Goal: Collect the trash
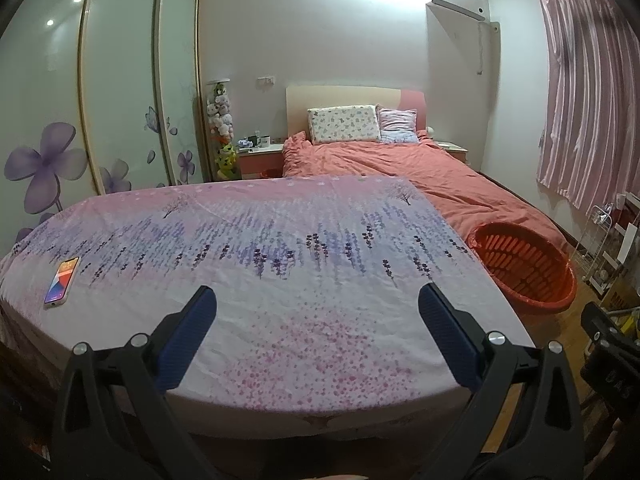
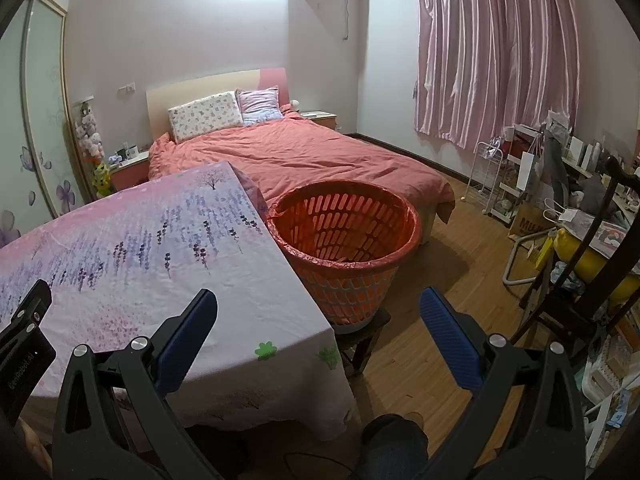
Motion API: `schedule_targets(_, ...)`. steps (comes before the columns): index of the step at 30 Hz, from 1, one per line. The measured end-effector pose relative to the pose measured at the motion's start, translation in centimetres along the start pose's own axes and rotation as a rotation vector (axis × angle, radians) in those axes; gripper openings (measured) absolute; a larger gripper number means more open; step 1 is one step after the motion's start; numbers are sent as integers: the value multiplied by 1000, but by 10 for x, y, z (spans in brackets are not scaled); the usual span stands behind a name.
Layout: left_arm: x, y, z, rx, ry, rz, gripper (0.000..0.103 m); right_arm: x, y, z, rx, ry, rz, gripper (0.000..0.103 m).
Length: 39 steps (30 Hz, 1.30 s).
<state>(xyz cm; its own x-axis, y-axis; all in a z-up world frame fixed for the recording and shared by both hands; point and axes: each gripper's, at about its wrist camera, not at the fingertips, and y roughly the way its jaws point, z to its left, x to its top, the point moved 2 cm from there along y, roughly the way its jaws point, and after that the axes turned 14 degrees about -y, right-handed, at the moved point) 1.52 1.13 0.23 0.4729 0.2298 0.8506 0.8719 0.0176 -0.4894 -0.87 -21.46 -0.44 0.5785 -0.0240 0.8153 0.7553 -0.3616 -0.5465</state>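
An orange slatted basket [image 2: 344, 240] lined with a red bag stands on a low stool to the right of the table; it also shows in the left wrist view [image 1: 524, 266]. The table carries a pink and purple flowered cloth [image 1: 280, 264], also in the right wrist view [image 2: 160, 264]. No loose trash shows on the cloth. My left gripper [image 1: 318, 304] is open and empty above the table's near edge. My right gripper [image 2: 318, 304] is open and empty above the table's right corner, near the basket.
A phone [image 1: 62, 280] lies on the cloth at the left. A bed with a coral duvet [image 2: 304, 156] stands behind the table. A wardrobe [image 1: 120, 100] fills the left wall. A cluttered rack and chair [image 2: 560, 216] stand at the right on the wood floor.
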Motion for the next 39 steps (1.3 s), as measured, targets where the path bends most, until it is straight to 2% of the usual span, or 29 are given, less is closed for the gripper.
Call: schedule_targets(39, 2, 4, -18, -44, 19, 7, 99, 9, 1, -5, -4, 7, 0, 100)
